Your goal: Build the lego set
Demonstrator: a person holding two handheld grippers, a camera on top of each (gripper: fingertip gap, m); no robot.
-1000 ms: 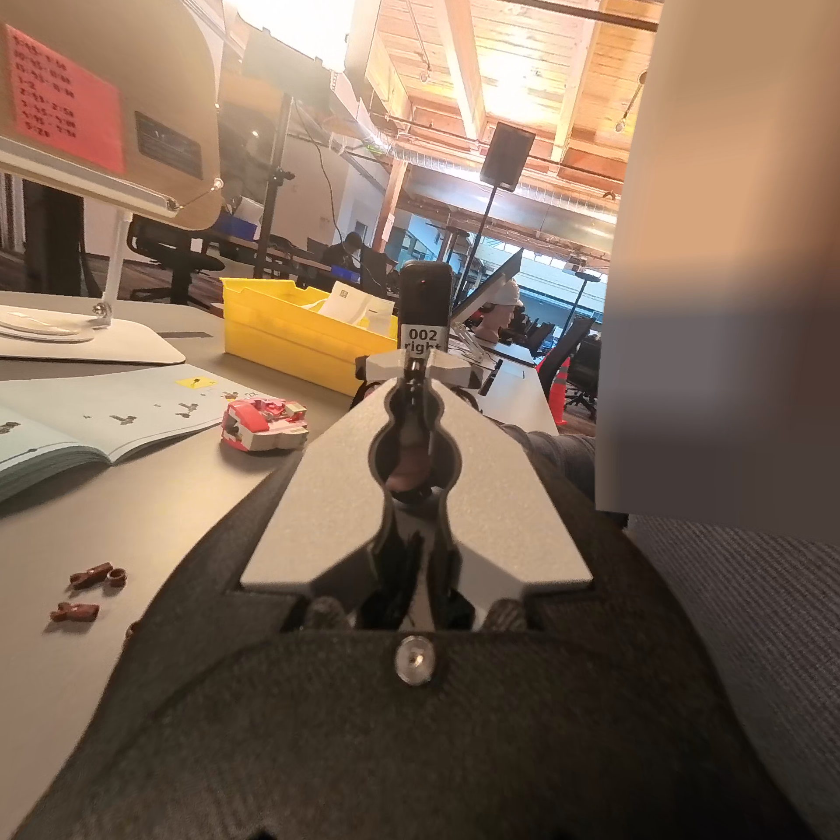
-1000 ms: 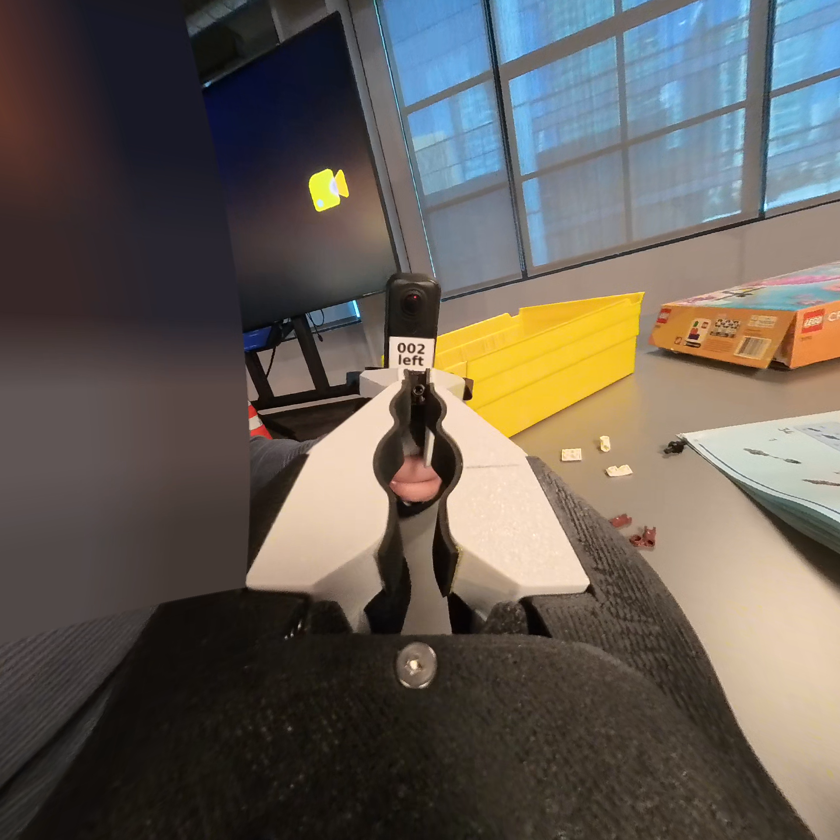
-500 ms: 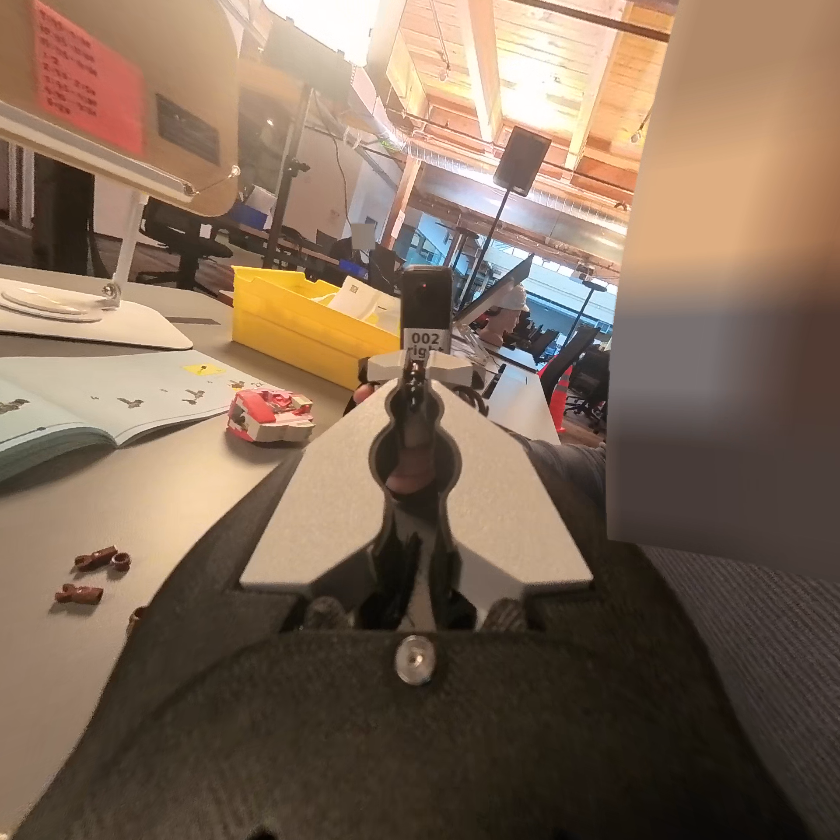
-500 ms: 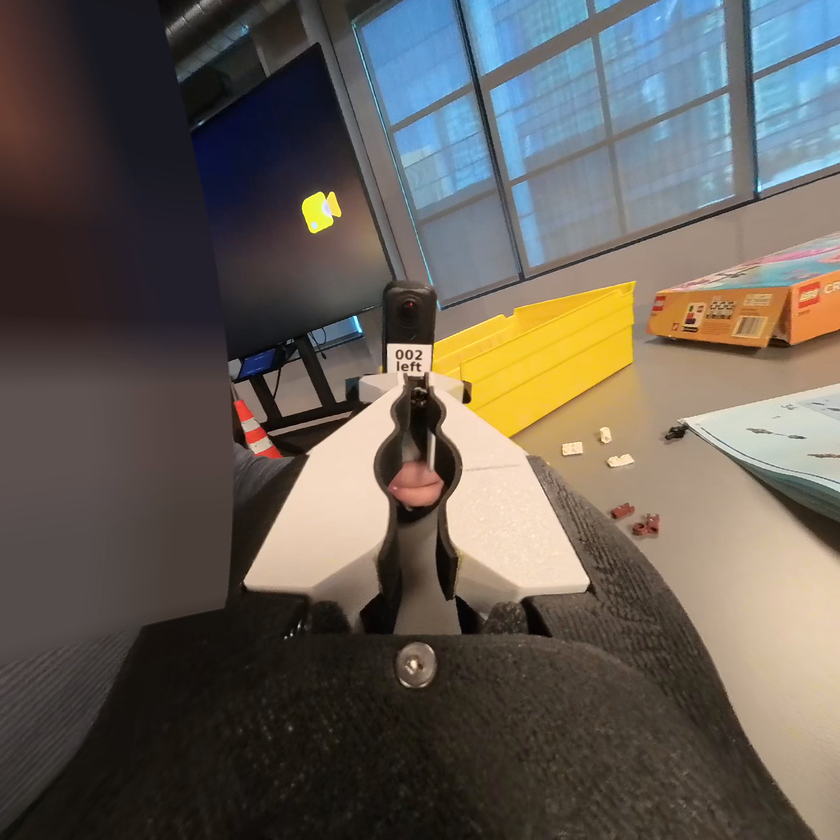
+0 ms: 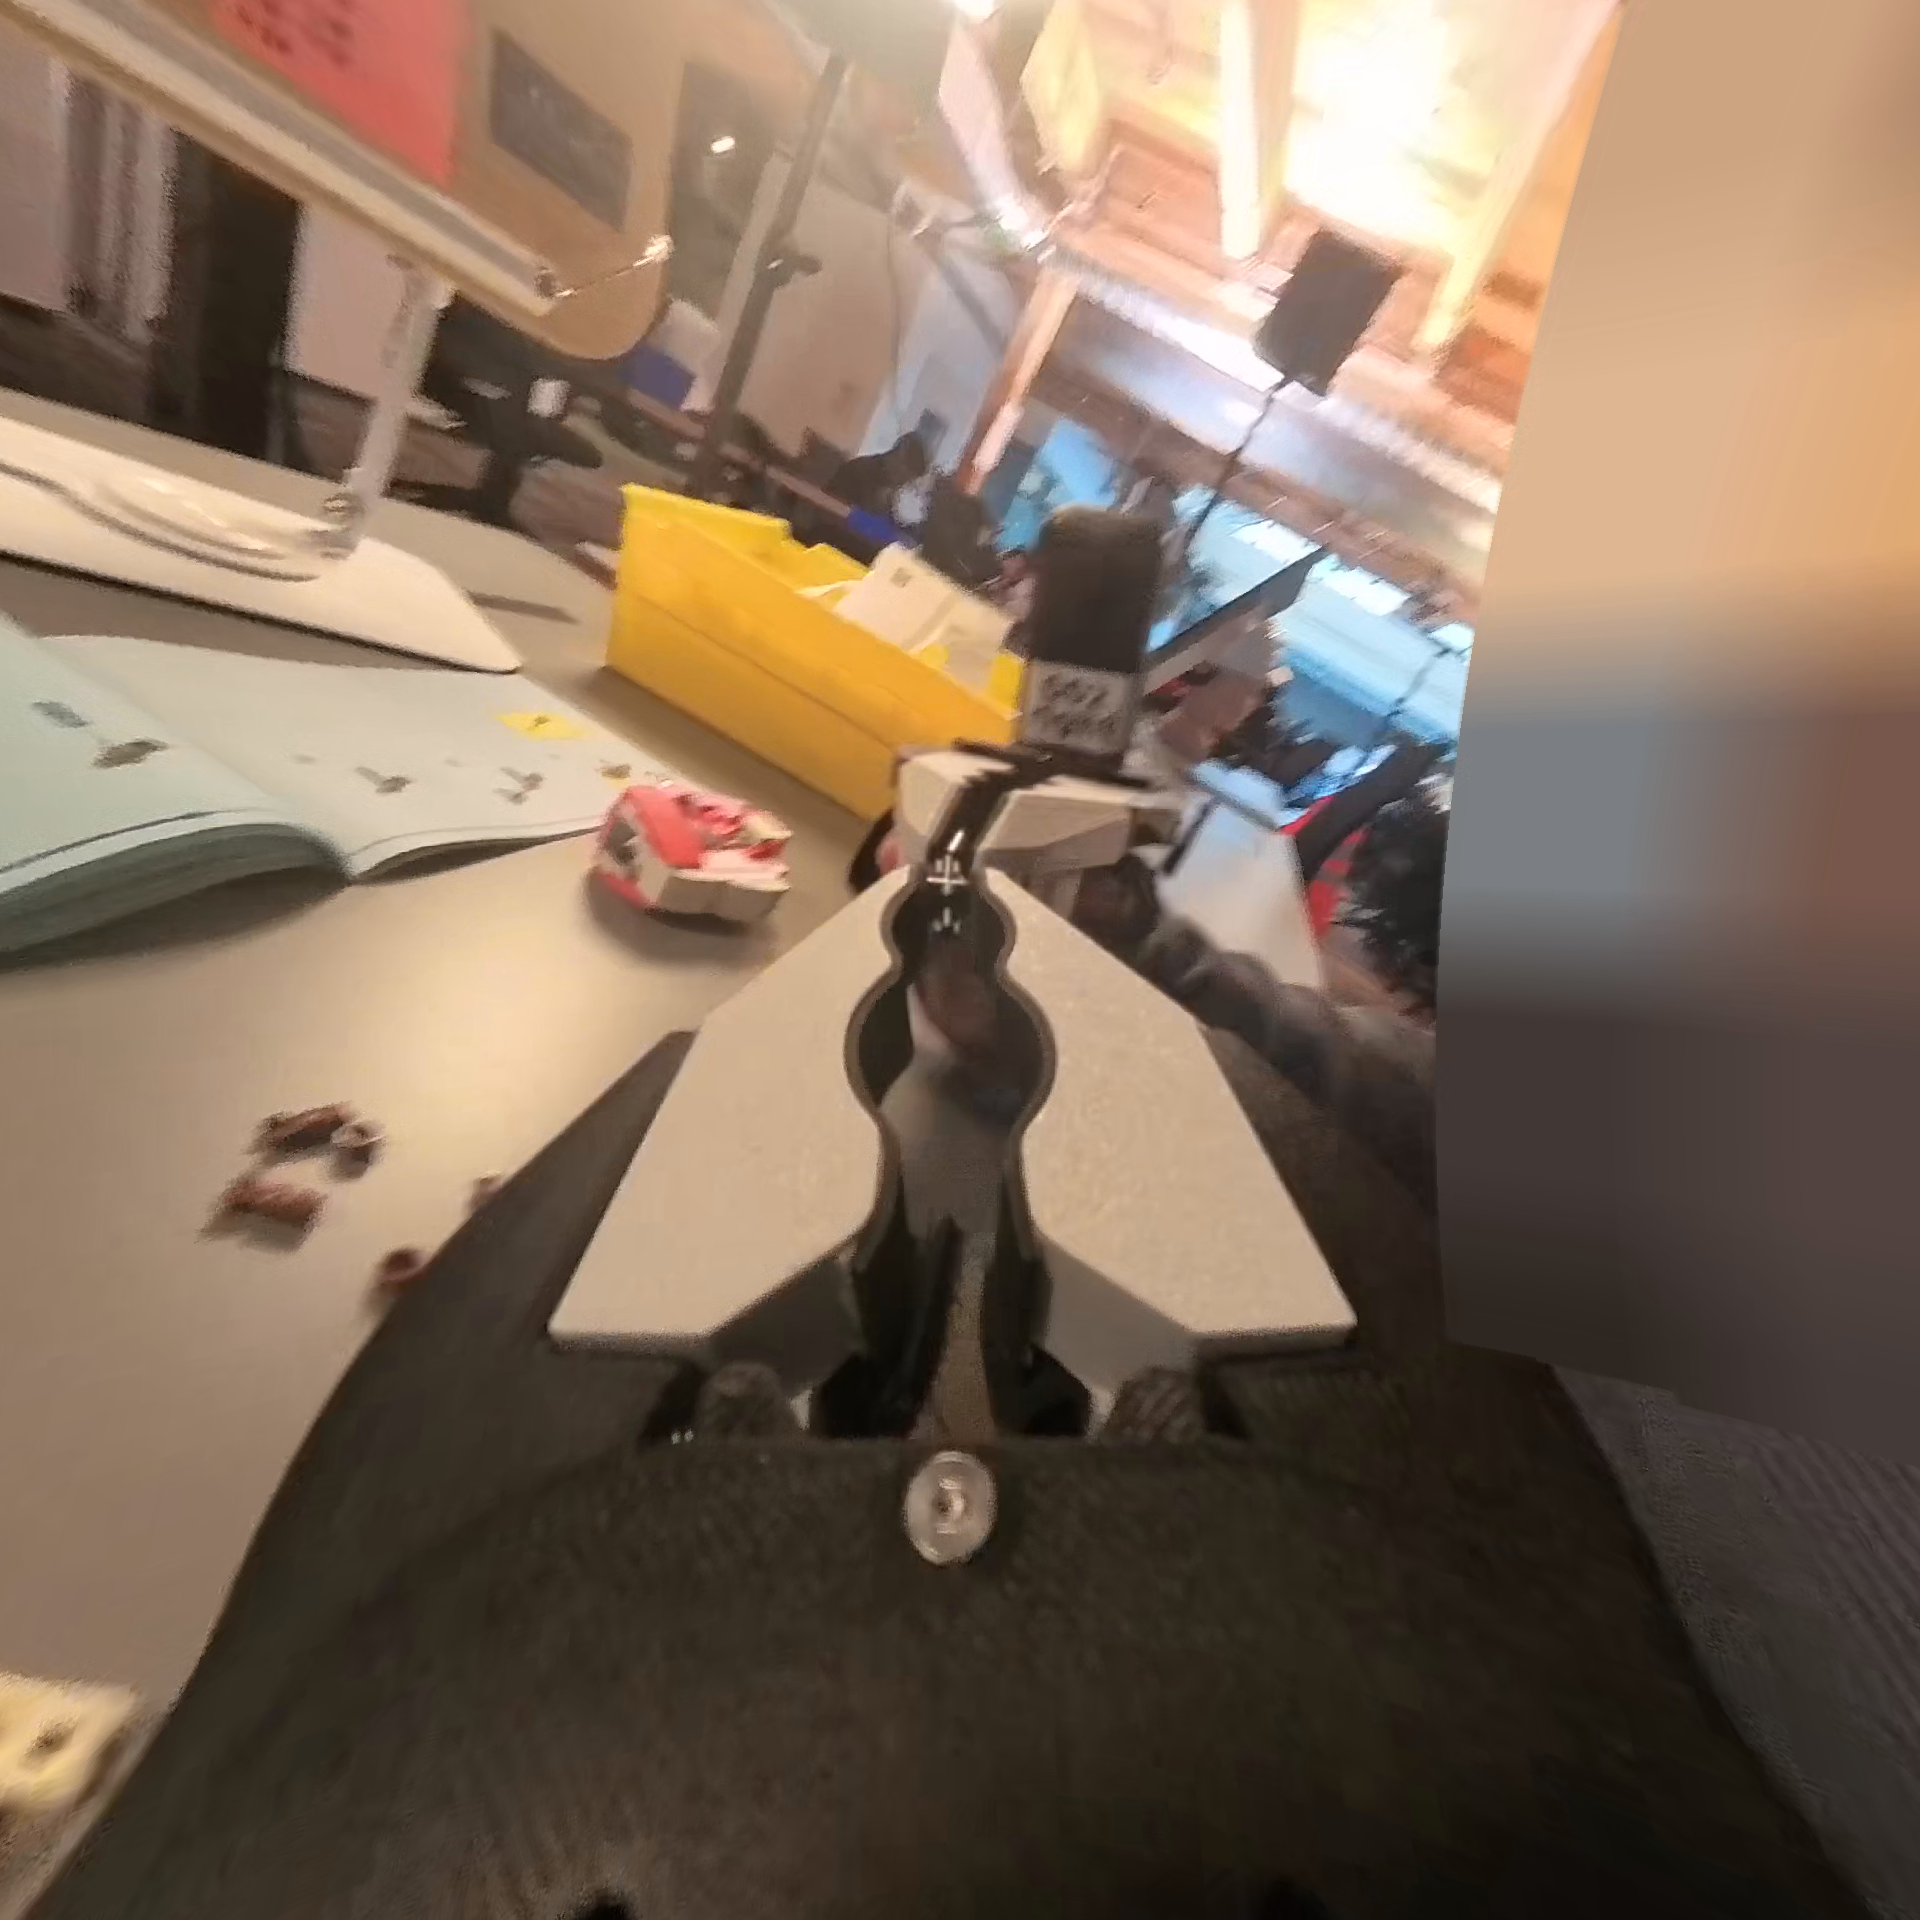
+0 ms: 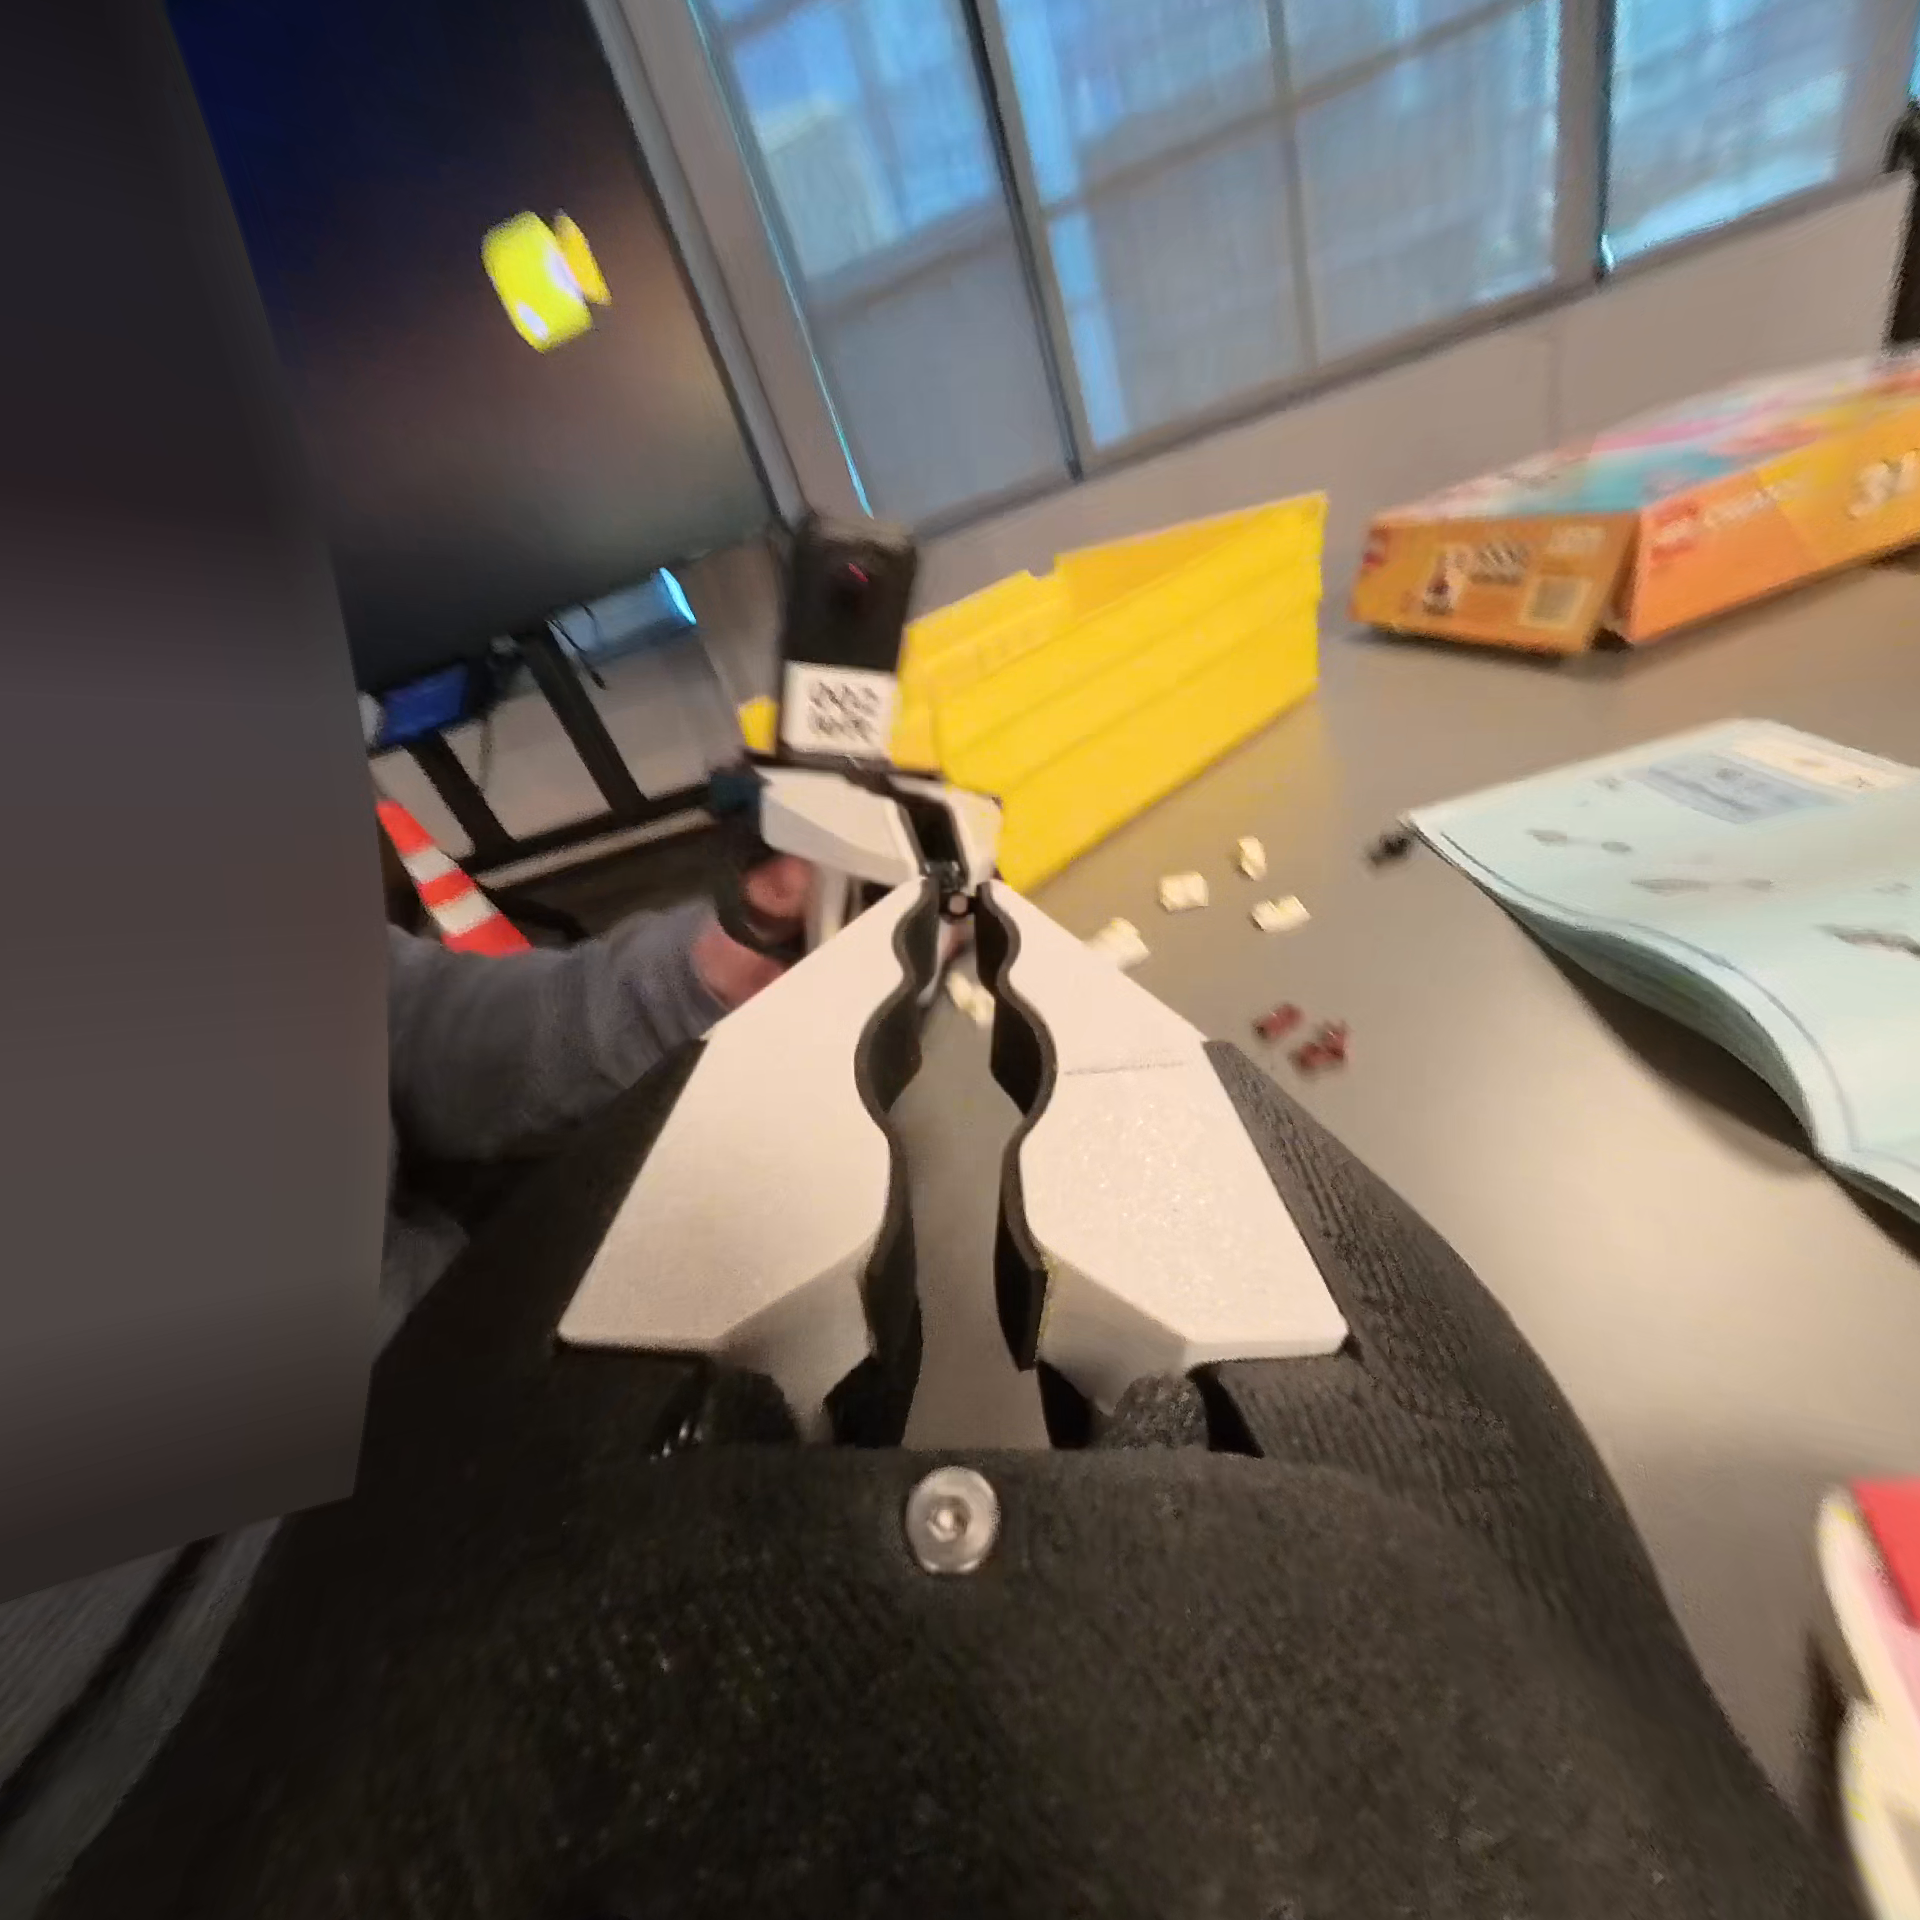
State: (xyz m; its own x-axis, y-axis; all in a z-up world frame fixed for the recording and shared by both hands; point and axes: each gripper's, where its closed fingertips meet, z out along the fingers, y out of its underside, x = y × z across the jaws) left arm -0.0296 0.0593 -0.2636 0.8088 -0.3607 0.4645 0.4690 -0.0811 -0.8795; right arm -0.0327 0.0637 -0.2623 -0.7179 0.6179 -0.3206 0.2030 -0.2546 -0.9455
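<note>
My two grippers meet tip to tip above the grey table. In the left wrist view my left gripper has its fingers nearly together on a small dark piece. The right gripper faces it, tilted, and touches the same spot. In the right wrist view my right gripper pinches the small dark piece at its tips, against the left gripper, held by a hand. Motion blur hides whether this is one piece or two joined ones.
A red-and-white brick model lies beside an open instruction booklet. Also on the table are a yellow bin, an orange box, small white pieces and dark red pieces. A dark screen stands behind. The tips of both grippers are at nearly the same place.
Both grippers have swung and tilted against each other while staying tip to tip. The views are now blurred by motion. More of the table shows, and the pinch on the small piece holds.
</note>
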